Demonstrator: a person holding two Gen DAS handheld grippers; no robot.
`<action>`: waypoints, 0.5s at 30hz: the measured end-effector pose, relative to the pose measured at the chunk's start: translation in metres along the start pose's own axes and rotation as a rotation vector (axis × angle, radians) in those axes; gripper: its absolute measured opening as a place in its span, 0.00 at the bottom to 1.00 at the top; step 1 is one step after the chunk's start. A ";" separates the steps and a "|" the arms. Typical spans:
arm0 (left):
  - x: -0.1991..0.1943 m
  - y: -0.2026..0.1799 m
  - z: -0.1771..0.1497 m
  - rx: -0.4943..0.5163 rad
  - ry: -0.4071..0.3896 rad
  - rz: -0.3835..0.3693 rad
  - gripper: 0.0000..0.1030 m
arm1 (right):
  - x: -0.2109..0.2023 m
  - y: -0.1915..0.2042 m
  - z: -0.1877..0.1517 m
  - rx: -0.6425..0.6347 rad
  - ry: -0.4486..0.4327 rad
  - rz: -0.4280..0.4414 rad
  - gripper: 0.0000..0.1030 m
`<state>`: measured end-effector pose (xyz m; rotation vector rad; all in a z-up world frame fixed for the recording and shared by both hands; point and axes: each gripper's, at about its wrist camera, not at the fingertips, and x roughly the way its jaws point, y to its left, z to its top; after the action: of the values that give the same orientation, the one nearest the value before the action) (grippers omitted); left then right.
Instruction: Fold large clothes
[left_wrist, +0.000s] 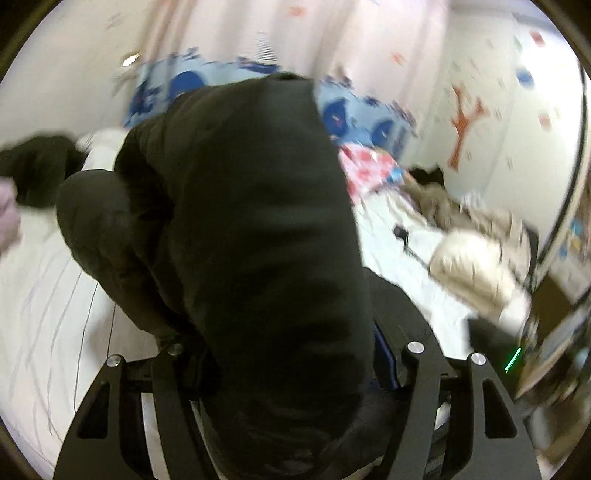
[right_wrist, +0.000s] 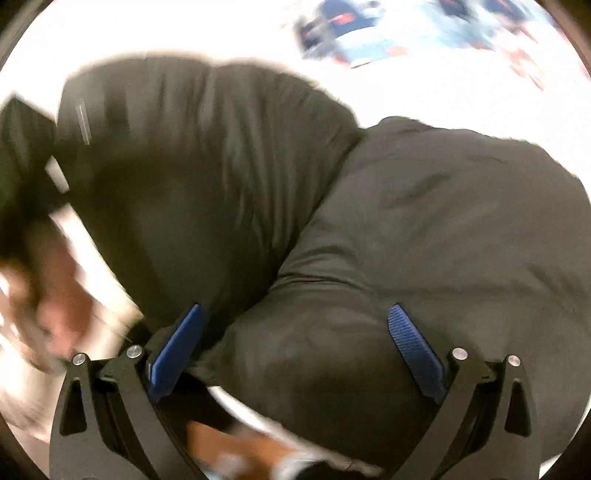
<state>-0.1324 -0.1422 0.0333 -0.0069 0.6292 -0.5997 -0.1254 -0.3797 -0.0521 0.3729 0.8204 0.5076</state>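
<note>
A puffy black jacket (left_wrist: 258, 221) fills the middle of the left wrist view, hanging in a bunched mass above the white bed (left_wrist: 44, 314). My left gripper (left_wrist: 284, 332) is shut on a thick fold of it; the fabric hides the fingertips, and only a sliver of blue pad (left_wrist: 384, 354) shows. In the right wrist view the same black jacket (right_wrist: 424, 221) bulges up between the two blue pads (right_wrist: 177, 347). My right gripper (right_wrist: 295, 332) is shut on a wide padded fold near the hem. Both views are blurred by motion.
A beige fluffy garment (left_wrist: 480, 258) lies on the right of the bed, a pink patterned cloth (left_wrist: 369, 166) behind it. Blue patterned bedding (left_wrist: 184, 85) is at the head, another dark garment (left_wrist: 37, 166) at far left. A thin cable (left_wrist: 85, 314) crosses the sheet.
</note>
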 end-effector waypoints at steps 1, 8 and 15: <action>0.008 -0.015 0.001 0.045 0.015 -0.001 0.63 | -0.024 -0.022 0.002 0.079 -0.049 0.033 0.94; 0.075 -0.113 -0.026 0.337 0.151 -0.035 0.63 | -0.145 -0.075 0.028 0.183 -0.251 -0.046 0.94; 0.116 -0.178 -0.067 0.601 0.226 -0.010 0.70 | -0.164 -0.033 0.096 -0.038 -0.251 -0.172 0.94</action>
<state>-0.1880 -0.3394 -0.0522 0.6279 0.6455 -0.7869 -0.1367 -0.5100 0.0894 0.3204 0.5922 0.3083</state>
